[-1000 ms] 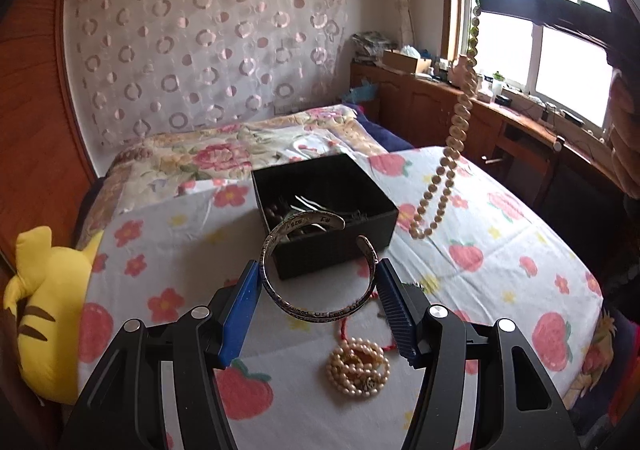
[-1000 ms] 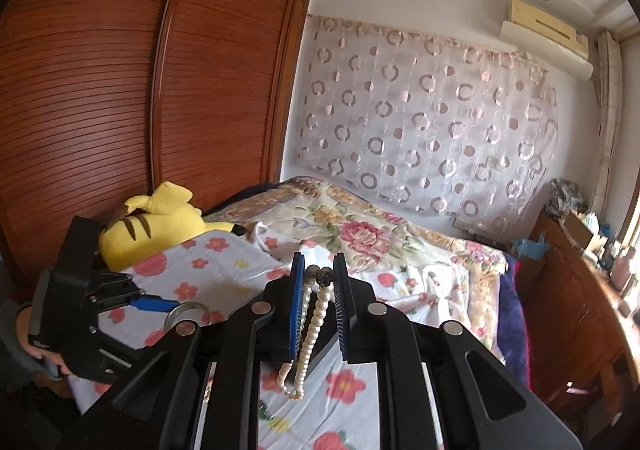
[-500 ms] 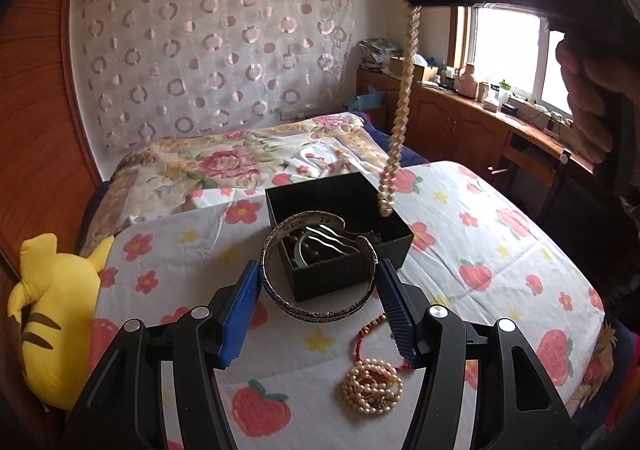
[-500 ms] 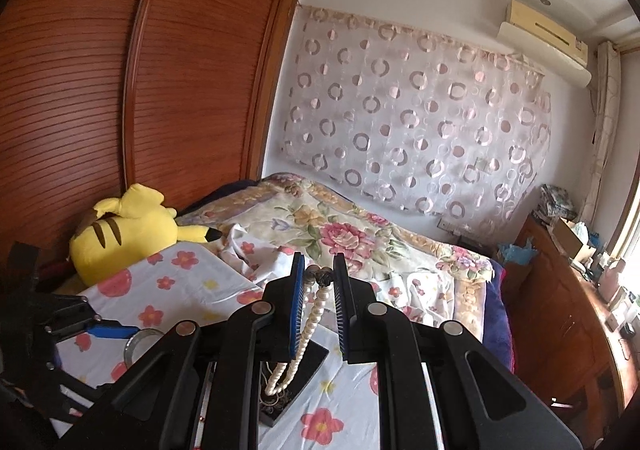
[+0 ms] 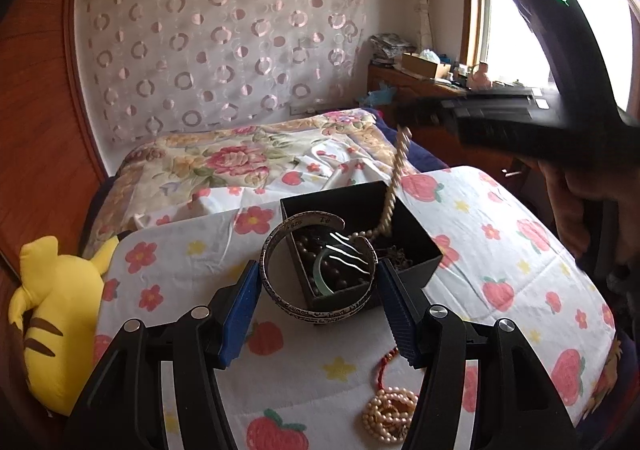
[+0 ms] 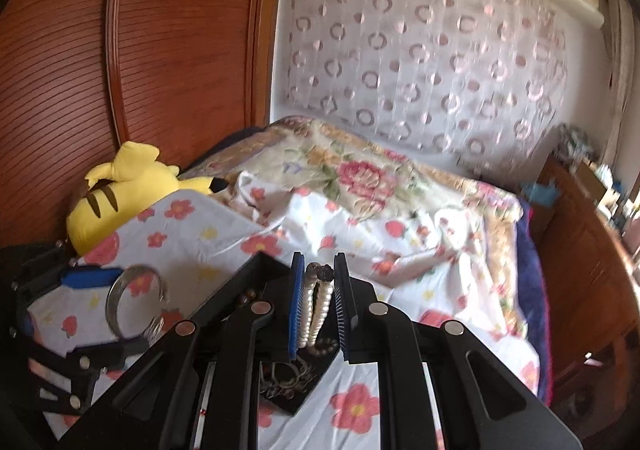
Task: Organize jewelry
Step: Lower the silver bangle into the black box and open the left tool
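Observation:
My left gripper (image 5: 318,282) is shut on an engraved silver cuff bangle (image 5: 316,310), held just in front of an open black box (image 5: 416,228) on the floral cloth. The box holds dark beads, a green bangle (image 5: 320,278) and chains. My right gripper (image 6: 318,274) is shut on a pearl necklace (image 6: 316,310). In the left wrist view that pearl necklace (image 5: 394,186) hangs from the right gripper (image 5: 404,118) with its lower end lying inside the box. In the right wrist view the silver bangle (image 6: 136,302) shows at lower left and the box (image 6: 256,278) sits under the fingers.
A coiled pearl string (image 5: 390,412) with a red cord (image 5: 384,366) lies on the cloth near the front edge. A yellow plush toy (image 5: 56,314) rests at the left by a wooden wardrobe (image 6: 140,62). A wooden cabinet (image 5: 424,90) stands under the window at right.
The right gripper has swung left and down, bringing the pearl necklace from beside the box to over it, its end now inside. The left gripper has drifted closer to the box, still holding the bangle.

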`<act>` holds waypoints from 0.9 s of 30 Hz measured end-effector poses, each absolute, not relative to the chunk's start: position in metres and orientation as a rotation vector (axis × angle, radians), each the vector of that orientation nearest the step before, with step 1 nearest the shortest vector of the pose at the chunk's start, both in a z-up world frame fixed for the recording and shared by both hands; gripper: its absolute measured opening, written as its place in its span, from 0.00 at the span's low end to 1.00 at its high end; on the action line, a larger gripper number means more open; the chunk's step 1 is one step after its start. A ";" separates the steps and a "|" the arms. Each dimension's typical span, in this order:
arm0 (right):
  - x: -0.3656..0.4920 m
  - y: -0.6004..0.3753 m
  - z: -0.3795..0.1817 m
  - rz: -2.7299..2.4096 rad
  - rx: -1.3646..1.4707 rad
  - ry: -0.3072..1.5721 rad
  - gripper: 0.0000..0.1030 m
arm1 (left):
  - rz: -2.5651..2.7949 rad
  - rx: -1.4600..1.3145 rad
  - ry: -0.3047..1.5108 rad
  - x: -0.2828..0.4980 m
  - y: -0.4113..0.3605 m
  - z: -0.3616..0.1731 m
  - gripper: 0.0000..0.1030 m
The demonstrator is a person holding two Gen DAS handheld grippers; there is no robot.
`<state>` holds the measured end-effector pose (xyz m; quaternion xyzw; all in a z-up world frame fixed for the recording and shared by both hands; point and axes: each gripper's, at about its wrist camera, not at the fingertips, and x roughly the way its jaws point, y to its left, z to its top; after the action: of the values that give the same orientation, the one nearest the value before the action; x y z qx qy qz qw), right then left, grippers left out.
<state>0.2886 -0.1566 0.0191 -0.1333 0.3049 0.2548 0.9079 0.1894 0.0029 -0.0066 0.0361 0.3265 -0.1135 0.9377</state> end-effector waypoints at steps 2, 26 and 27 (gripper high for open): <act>0.287 -0.159 0.011 0.535 -0.255 0.645 0.26 | -0.231 0.067 0.676 0.196 0.003 -0.009 0.55; 0.231 -0.215 -0.061 0.559 -0.216 0.743 0.36 | -0.209 0.067 0.759 0.271 -0.024 -0.040 0.65; 0.230 -0.216 -0.063 0.565 -0.218 0.747 0.36 | -0.211 0.064 0.754 0.269 -0.024 -0.039 0.66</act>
<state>0.2305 -0.2157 -0.0631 -0.1047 0.3591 0.2716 0.8867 0.2686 -0.0238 -0.0391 0.0313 0.3673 -0.1026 0.9239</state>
